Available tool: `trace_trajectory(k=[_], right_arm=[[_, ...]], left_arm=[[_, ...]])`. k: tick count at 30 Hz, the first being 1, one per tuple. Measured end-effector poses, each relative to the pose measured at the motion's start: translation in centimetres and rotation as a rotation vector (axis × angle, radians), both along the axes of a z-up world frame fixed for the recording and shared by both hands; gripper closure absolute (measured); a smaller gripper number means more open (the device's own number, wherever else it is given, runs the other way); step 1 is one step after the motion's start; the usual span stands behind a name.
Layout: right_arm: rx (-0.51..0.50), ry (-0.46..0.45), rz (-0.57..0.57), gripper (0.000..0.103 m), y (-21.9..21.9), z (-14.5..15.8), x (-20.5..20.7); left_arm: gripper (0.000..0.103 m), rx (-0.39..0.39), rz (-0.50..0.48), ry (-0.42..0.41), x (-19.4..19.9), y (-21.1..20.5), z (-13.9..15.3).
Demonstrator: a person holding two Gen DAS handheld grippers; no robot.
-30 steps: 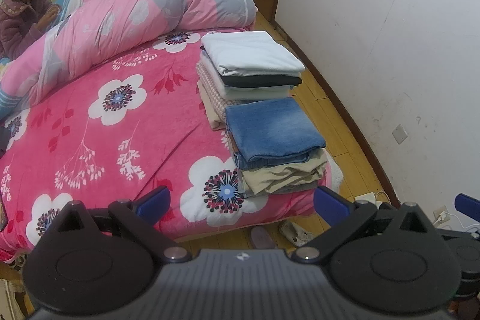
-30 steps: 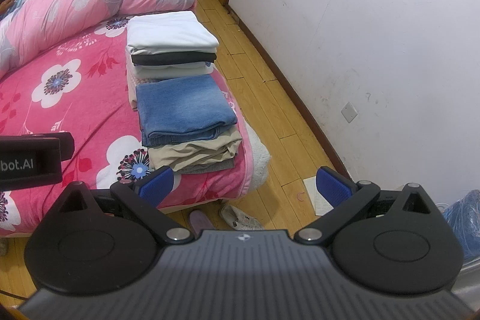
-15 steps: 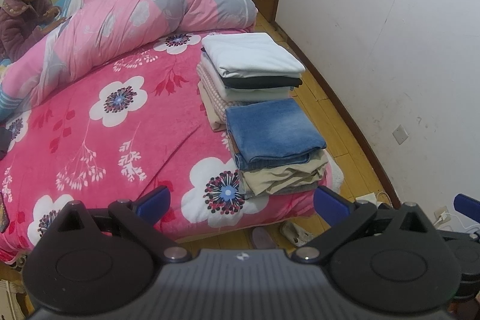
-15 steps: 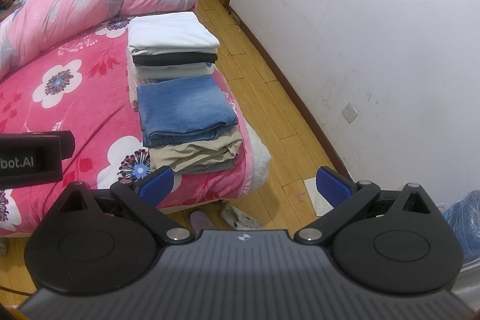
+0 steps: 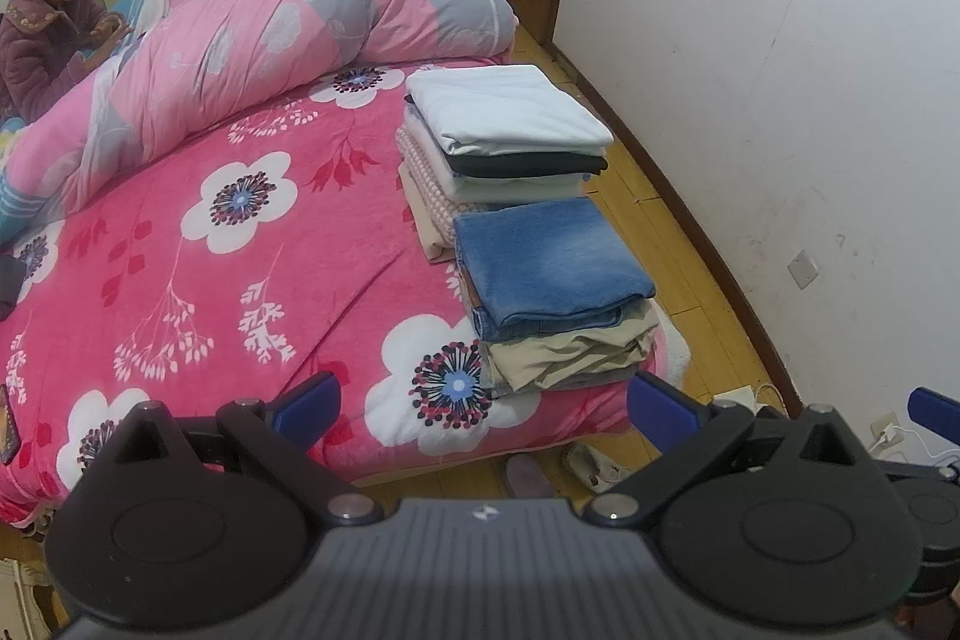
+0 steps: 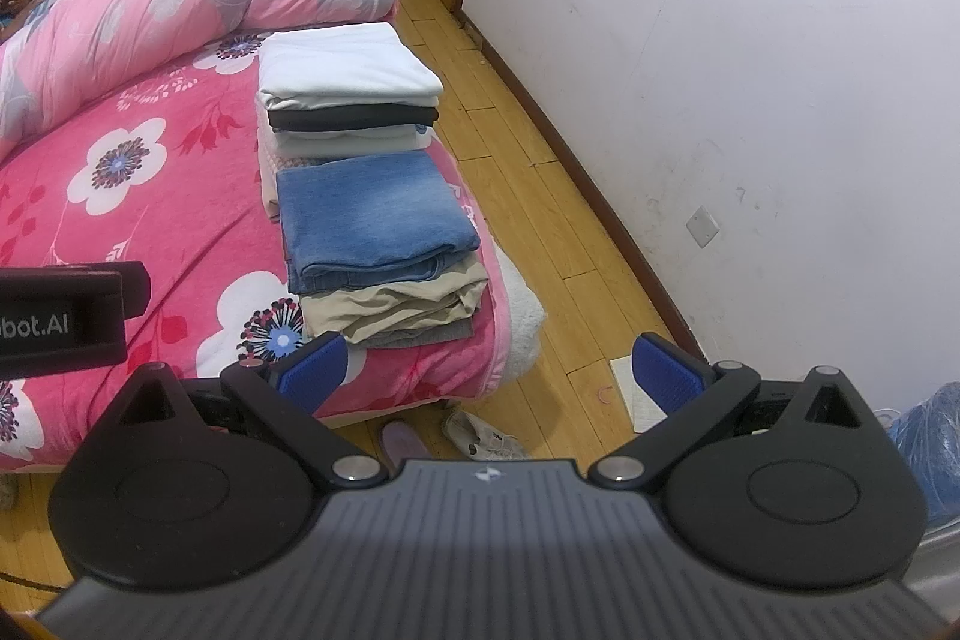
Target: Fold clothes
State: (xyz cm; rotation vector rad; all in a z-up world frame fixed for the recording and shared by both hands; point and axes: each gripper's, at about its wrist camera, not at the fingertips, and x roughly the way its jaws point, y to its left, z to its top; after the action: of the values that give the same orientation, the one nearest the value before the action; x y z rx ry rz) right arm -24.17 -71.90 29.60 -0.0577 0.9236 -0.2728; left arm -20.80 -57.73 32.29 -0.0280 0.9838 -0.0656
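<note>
Left wrist view showed the folded jeans point(image 5: 552, 259) topping the near stack at the bed point(image 5: 252, 244) edge: soft, heavy denim; I judged a fold-edge grip best. Left tool point(image 5: 480, 400) and right tool point(image 6: 489, 370) were spread, empty.

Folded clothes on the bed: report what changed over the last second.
Nothing visibly changed. The denim-topped stack and the white-topped stack lie as before near the bed edge, and the left gripper and right gripper stay open and empty, hovering short of them.
</note>
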Motion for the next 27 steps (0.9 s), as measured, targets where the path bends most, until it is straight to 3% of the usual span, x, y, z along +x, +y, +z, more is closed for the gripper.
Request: trace_trajectory(k=[27], right_arm=[[0.001,0.003,0.001,0.001,-0.20,-0.14,0.13]], left_arm=[[0.001,0.003,0.003,0.004,0.01,0.25,-0.21]])
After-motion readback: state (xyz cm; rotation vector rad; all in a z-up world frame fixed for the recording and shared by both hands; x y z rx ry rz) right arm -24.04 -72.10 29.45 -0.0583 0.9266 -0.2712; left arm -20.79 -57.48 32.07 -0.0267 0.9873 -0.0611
